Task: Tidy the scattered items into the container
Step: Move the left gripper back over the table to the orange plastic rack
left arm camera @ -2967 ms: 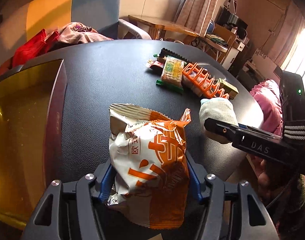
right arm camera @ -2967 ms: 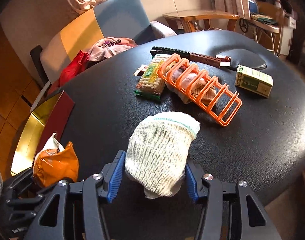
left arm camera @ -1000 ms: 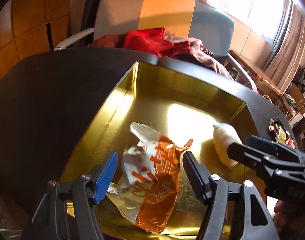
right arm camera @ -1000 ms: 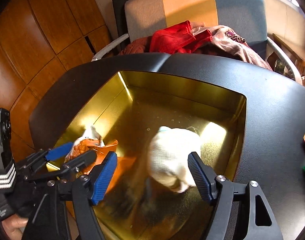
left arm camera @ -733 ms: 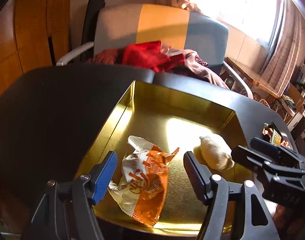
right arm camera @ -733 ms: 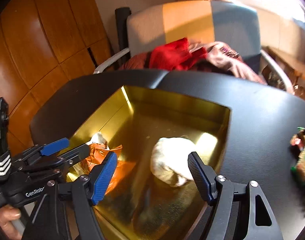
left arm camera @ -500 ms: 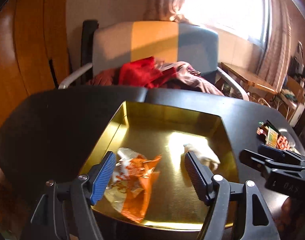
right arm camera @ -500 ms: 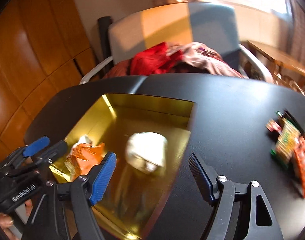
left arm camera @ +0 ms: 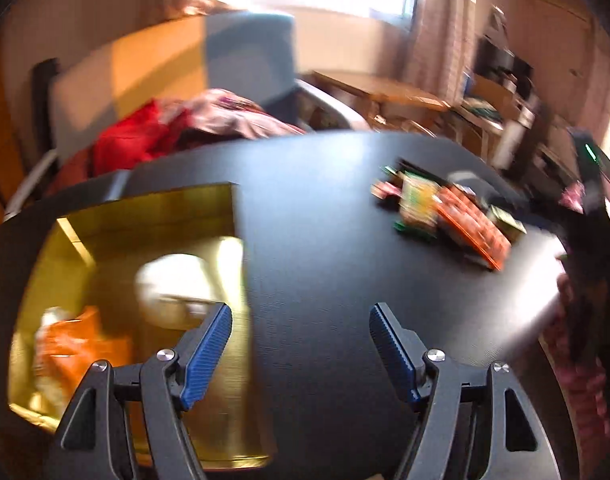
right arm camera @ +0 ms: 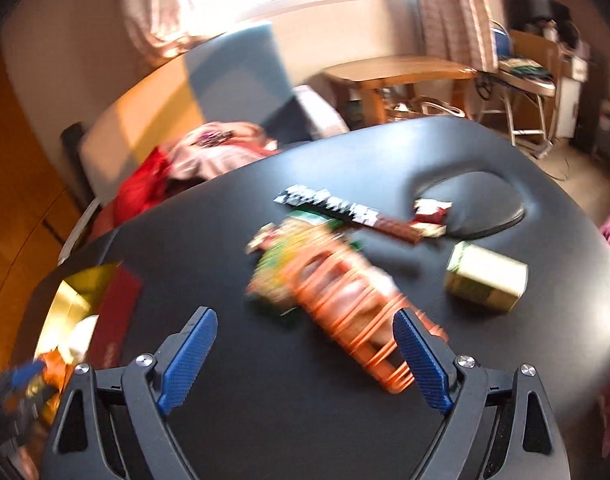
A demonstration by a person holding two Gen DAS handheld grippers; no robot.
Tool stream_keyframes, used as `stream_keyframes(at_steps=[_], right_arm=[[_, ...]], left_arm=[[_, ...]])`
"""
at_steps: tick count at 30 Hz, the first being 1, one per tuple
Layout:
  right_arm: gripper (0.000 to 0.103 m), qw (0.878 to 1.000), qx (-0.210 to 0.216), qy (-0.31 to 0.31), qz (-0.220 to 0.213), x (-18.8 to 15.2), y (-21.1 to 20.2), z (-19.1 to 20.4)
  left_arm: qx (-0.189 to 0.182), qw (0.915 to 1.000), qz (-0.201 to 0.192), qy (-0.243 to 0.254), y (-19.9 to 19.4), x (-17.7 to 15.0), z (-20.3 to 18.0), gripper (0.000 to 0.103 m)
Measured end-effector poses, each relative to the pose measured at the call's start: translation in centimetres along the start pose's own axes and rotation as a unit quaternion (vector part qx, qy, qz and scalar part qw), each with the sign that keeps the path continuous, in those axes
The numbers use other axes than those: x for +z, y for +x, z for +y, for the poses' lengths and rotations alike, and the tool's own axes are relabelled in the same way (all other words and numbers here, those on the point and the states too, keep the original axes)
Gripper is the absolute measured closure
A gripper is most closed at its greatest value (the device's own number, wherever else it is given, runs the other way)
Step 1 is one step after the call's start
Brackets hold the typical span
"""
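The gold-lined container (left arm camera: pixel 117 216) sits at the left of the black table, holding the orange snack bag (left arm camera: pixel 77 344) and the white cloth roll (left arm camera: pixel 173 284). My left gripper (left arm camera: pixel 301 352) is open and empty over the table just right of the container's edge. My right gripper (right arm camera: pixel 305 356) is open and empty, with the orange wire rack (right arm camera: pixel 357 312) right ahead between its fingers. Beside the rack lie a cracker packet (right arm camera: pixel 281 264), a long dark bar (right arm camera: pixel 345 216) and a green-gold box (right arm camera: pixel 485 280). The container (right arm camera: pixel 77 300) shows at the right wrist view's left edge. Both views are motion-blurred.
A chair with red and pink clothes (left arm camera: pixel 177 132) stands behind the table. The table has an oval recess (right arm camera: pixel 473 204) at its far right. A wooden side table (right arm camera: pixel 401 68) and shelves stand beyond. The right gripper's body (left arm camera: pixel 593 216) shows at the left wrist view's right edge.
Both grippers let go of the snack bag and the cloth roll inside the container, then swung right. The right gripper now faces the rack and the other scattered items.
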State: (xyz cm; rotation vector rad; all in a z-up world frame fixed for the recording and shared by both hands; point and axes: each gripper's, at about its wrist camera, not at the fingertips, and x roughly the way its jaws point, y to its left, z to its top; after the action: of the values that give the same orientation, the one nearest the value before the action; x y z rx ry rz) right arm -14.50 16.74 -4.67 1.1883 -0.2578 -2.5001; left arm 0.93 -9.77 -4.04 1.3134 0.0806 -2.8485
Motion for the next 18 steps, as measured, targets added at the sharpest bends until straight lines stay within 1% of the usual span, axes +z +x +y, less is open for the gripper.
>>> stream_keyframes(at_steps=[3,5,8,11,14,18], right_arm=[[0.011,1.000,-0.016,0.020,0.001,2.1,0.8,-3.5],[0.010,1.000,-0.006,0.027,0.014,2.9,2.0,-4.4],[0.010,0.998,0.044,0.035,0.022,2.0,1.6,-3.7],[0.009,0.994,0.094,0.043,0.031,1.1,1.1,-3.1],[0.010,0.987,0.144,0.051,0.039,0.1,0.7,-2.4],[0.010,0.974,0.211,0.061,0.050,-1.1,0.2,-1.6]], left_arm=[[-0.005,0.9996,0.011,0.027,0.9,-0.1,-1.8,0.030],[-0.007,0.9992,0.016,0.036,1.3,-0.1,-2.4,0.030],[-0.004,0.9992,0.020,0.035,1.9,0.0,-2.7,0.030],[-0.004,0.9995,0.022,0.022,2.5,-0.1,-2.2,0.030],[-0.007,0.9995,0.029,0.006,3.4,-0.2,-1.6,0.030],[-0.013,0.9993,0.034,-0.008,3.8,-0.2,-1.1,0.030]])
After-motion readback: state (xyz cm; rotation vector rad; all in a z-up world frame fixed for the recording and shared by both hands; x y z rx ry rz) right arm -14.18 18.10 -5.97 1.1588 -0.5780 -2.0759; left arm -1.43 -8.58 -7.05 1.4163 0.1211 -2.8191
